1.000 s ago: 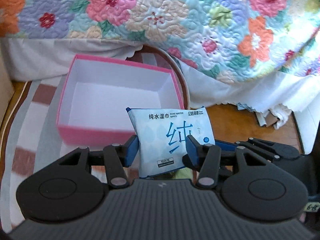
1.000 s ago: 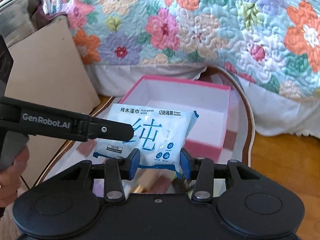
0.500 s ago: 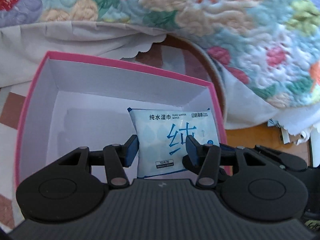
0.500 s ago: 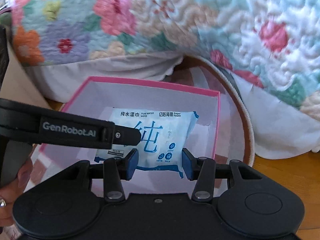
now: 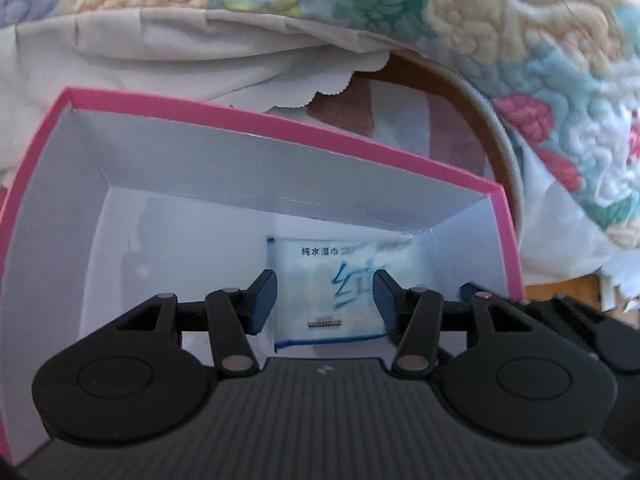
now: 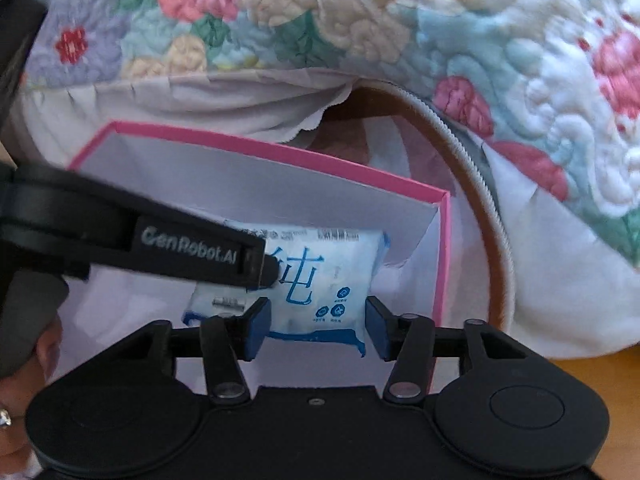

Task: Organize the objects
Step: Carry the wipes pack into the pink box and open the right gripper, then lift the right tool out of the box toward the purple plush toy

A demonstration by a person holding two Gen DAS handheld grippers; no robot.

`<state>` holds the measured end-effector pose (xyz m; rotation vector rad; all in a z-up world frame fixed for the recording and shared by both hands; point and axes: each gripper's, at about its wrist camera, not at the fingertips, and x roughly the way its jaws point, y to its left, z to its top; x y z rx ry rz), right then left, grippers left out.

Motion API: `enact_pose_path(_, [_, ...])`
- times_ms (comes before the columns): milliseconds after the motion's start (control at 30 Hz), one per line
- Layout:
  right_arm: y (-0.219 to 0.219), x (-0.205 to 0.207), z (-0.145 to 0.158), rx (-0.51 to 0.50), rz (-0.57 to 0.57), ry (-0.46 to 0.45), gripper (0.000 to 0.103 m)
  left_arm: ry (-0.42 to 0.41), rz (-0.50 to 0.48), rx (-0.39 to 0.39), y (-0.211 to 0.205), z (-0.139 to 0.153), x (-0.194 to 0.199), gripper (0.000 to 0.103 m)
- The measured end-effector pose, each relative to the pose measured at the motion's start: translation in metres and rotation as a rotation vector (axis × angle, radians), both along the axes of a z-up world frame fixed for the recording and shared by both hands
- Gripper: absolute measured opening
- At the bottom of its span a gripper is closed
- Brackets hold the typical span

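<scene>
Holding the wipes pack (image 6: 320,280) low inside the pink box (image 5: 280,120), mid-frame, right corner. Both grippers, left gripper (image 5: 325,300) and right gripper (image 6: 316,328), with fingers apart around the pack; real clamping hard to tell. Could snag and tip the box if lifted while pinched.

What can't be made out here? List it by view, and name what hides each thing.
- Left wrist view: the wipes pack has blurred print; its right side sits behind the left gripper's finger. Whether the pads still pinch it cannot be told.
- Left wrist view: the pink box's near wall is hidden by the gripper body.
- Right wrist view: the pack's left part is covered by the left gripper's finger; the right gripper's hold is unclear too.
</scene>
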<state>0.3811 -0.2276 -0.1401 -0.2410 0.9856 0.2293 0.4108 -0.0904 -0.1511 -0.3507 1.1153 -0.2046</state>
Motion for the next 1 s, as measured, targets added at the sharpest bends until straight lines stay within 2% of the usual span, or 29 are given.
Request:
enact_pose_path(67, [-0.003,-0.002,0.001,-0.001,-0.012,-0.007,0.058,-0.011,-0.027,0.029,-0.004,0.004,-0.006,0.053])
enact_pose_path(167, [-0.013,-0.012,0.009,0.079,-0.012,0.009,0.058,0.01,-0.066,0.058,-0.006,0.012,-0.017,0.054])
enact_pose_path(367, [-0.025,-0.042,0.041,0.221,0.018,0.056,0.058,0.049,-0.096,0.031,0.011,0.042,-0.052,0.056])
enact_pose_path(500, [-0.023,-0.065,0.067,0.189,0.015,0.106,0.059,0.035,-0.104,0.082,0.024,0.073,-0.08,0.061])
enact_pose_path(600, [-0.024,-0.083,0.089,0.235,0.028,0.129,0.06,0.048,-0.151,0.116,0.035,0.093,-0.1,0.065])
enact_pose_path(767, [-0.019,-0.114,0.125,0.239,0.091,0.102,0.066,0.043,-0.215,0.207,0.049,0.124,-0.138,0.069])
enact_pose_path(867, [-0.02,-0.135,0.14,0.257,0.121,0.101,0.072,0.026,-0.242,0.242,0.058,0.141,-0.163,0.07])
enact_pose_path(1000, [-0.015,-0.17,0.155,0.253,0.17,0.097,0.077,-0.013,-0.253,0.271,0.07,0.158,-0.195,0.076])
